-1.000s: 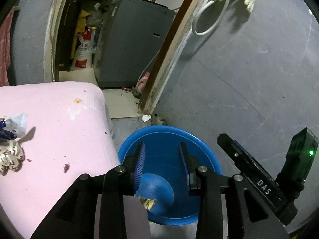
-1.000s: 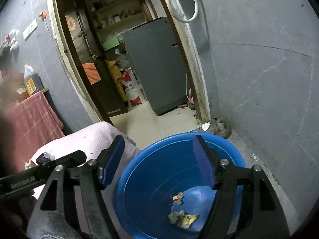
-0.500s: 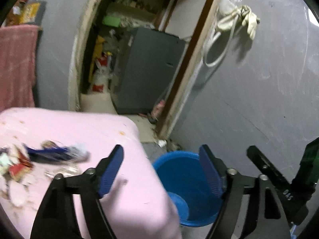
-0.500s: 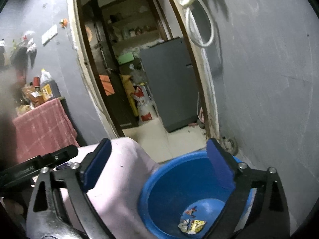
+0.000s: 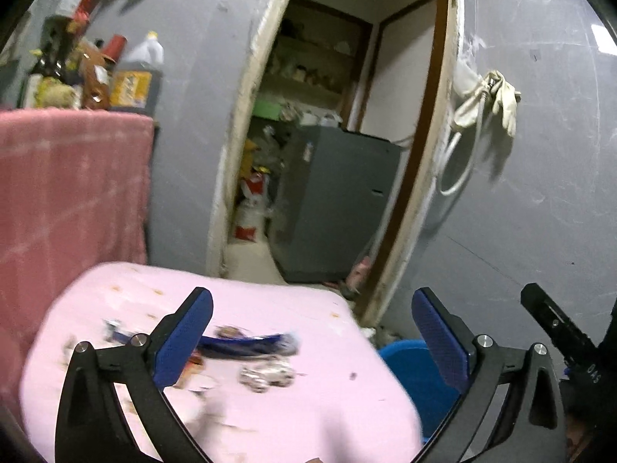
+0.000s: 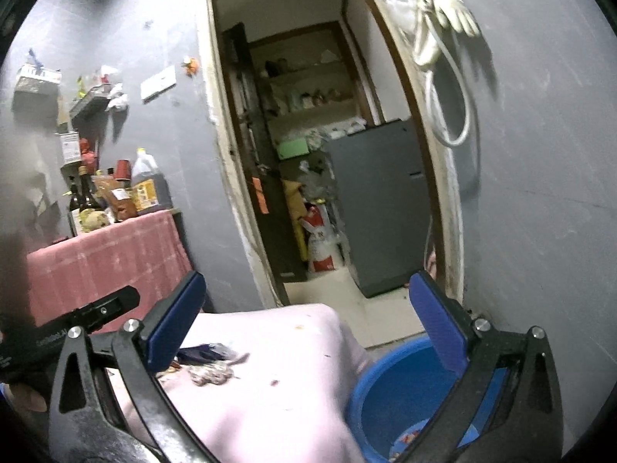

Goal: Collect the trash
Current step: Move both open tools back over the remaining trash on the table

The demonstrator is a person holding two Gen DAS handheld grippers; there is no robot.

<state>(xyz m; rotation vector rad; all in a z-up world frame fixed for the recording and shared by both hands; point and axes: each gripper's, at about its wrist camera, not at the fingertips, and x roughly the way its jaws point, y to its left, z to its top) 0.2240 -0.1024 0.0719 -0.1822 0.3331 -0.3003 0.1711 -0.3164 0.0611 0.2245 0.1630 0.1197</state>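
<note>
My left gripper (image 5: 312, 303) hangs over the pink table (image 5: 293, 416), its jaws opening with nothing between them. Below it lie a long blue wrapper (image 5: 246, 341) and a crumpled pale wrapper (image 5: 266, 374), among several smaller scraps, all blurred. My right gripper (image 6: 308, 281) is beside it, its jaws also opening and empty, partly over the blue basin (image 6: 393, 386). The basin stands on the floor at the table's right end, with bits of trash (image 6: 408, 438) at its bottom. The blue wrapper (image 6: 208, 351) also shows in the right wrist view.
A doorway (image 5: 331, 154) ahead leads to a room with a grey appliance (image 5: 339, 200) and bags. A pink cloth (image 5: 69, 193) covers a stand on the left with bottles (image 5: 135, 73) on top. Gloves and a hose (image 5: 486, 104) hang on the grey wall.
Both grippers rose from over the blue basin and swung left towards the pink table. Their jaws spread wider. The trash on the table came into view.
</note>
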